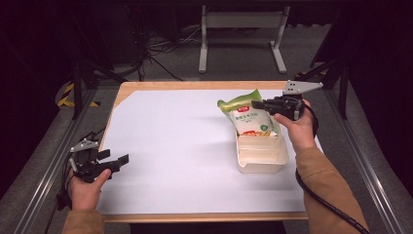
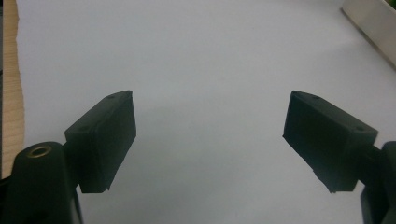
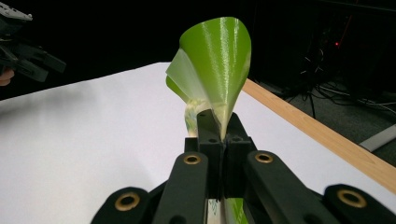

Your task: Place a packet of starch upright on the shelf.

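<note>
Green bag between right gripper jaws

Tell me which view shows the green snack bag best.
The high view: the whole snack bag shows there, label up, its lower end in the plastic tray, the right gripper pinching its top. The right gripper view shows its green upper edge between the fingers.

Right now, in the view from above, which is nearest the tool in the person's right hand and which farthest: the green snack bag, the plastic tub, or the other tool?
1. Green snack bag: pinched in the right tool.
2. Plastic tub: just below it, under the bag.
3. Left tool: far across the table, at its left edge.
</note>
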